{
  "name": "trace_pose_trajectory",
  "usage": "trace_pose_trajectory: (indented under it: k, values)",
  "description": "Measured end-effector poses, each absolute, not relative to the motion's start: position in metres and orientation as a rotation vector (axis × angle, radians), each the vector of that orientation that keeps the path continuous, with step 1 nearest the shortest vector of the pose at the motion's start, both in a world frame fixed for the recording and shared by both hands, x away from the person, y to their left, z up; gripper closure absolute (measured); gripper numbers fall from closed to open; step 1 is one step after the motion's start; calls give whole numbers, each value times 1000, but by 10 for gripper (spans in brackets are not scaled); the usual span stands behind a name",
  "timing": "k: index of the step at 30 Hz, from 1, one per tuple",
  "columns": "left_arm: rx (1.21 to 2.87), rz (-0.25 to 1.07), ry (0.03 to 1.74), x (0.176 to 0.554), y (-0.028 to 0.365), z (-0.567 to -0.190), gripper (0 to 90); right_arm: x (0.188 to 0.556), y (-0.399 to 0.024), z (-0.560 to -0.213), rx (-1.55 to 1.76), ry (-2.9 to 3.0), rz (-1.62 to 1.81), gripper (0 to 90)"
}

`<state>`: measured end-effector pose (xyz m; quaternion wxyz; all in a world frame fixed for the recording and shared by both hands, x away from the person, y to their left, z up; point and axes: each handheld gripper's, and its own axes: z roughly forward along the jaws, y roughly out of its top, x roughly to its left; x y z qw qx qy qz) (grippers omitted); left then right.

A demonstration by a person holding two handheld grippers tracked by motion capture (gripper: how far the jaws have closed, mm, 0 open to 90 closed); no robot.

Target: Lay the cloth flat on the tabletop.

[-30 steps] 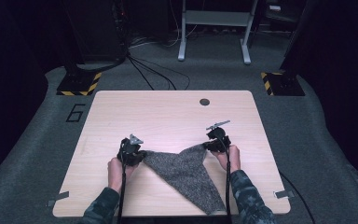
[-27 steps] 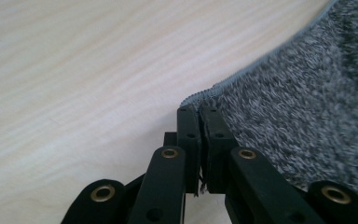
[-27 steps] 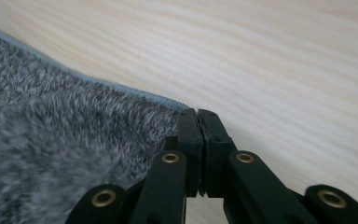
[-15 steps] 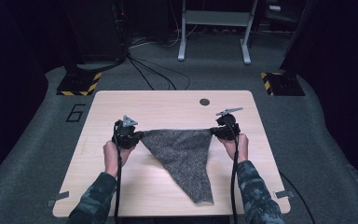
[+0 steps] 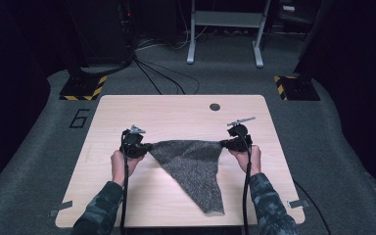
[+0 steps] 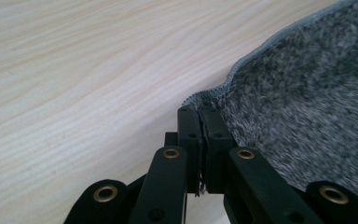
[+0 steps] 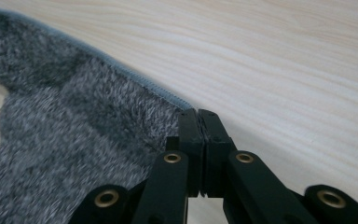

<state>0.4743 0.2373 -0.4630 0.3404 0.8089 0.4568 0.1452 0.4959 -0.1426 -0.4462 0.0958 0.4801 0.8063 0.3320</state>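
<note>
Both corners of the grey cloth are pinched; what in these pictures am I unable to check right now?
- Cloth underside: high view, hidden by the cloth itself.
- Cloth corner in the left hand-held gripper: left gripper view, covered by the shut jaws.
- Corner in the right hand-held gripper: right gripper view, likewise covered.
- Cloth's far end: cut off by the frame edge in both gripper views.
- Dark disc on the table: high view, too small to identify.
</note>
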Motion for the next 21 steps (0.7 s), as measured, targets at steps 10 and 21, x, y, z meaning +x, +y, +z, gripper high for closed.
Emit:
trace_pose_trajectory:
  k: [10,21]
  values:
    - [2030,525,1185,550,237,-393,887,572,-140,-384,1390,2268,962,899]
    - [1947,783,935,503,234,-315,886,525,-142,-273,1095,2109,1140,897]
